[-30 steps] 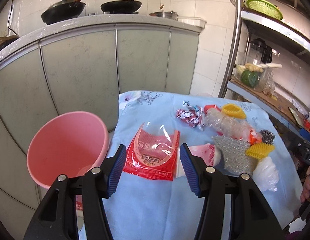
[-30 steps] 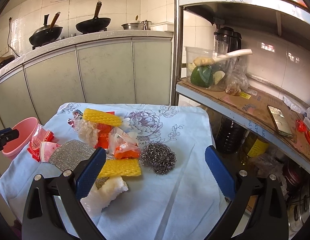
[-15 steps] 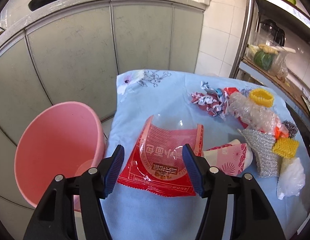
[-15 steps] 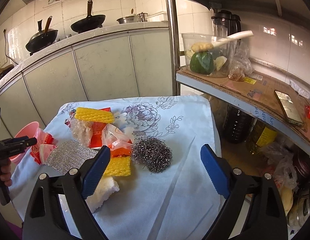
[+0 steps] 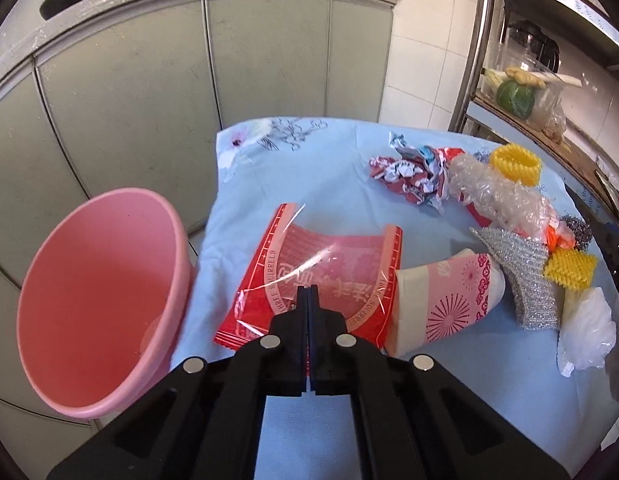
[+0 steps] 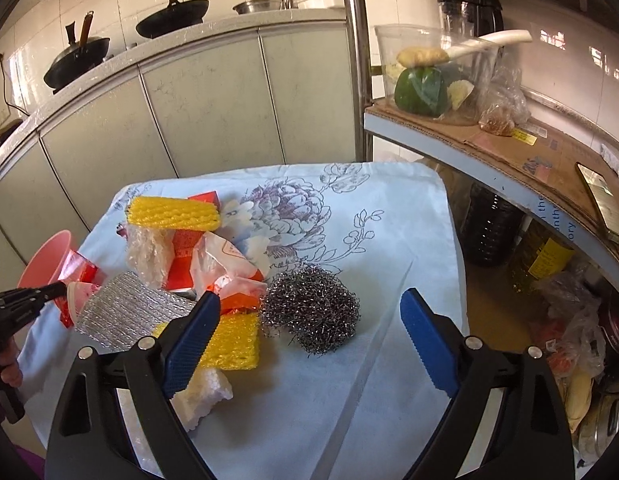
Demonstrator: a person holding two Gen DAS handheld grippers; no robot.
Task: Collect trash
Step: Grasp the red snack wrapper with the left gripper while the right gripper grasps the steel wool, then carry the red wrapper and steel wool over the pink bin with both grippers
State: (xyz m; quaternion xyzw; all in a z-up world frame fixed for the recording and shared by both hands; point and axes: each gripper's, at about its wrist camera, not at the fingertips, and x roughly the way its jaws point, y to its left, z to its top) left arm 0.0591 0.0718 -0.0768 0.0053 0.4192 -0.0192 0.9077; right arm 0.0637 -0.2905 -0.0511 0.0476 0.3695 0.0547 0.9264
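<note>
A: Left wrist view first. What is the trash like?

B: A flat red snack wrapper with a clear crinkled window lies on the blue flowered cloth, just beside the pink bin. The left gripper has just snapped together, and its jaws are pinched on the wrapper's near edge.

A: Any writing on it?

B: Along the curved border I can read "SQUIRRELS". There are large Chinese characters across the middle, seen upside down, and I cannot make them out.

A: What else is close by?

B: A pink paper cup with firework prints lies on its side, touching the wrapper's right edge. Beyond it are a silver scouring cloth, a crumpled printed wrapper, a bubble wrap roll and white foam.

A: Now the right wrist view.

B: The right gripper has its blue pads wide apart with nothing pressed between them. The steel wool ball sits on the cloth in the gap ahead, untouched. A yellow foam net lies by the left pad, and another yellow net lies farther back.

A: Is the red wrapper in view there?

B: Only a red corner at far left, by the bin's rim, where the left gripper's dark tip reaches it.
</note>
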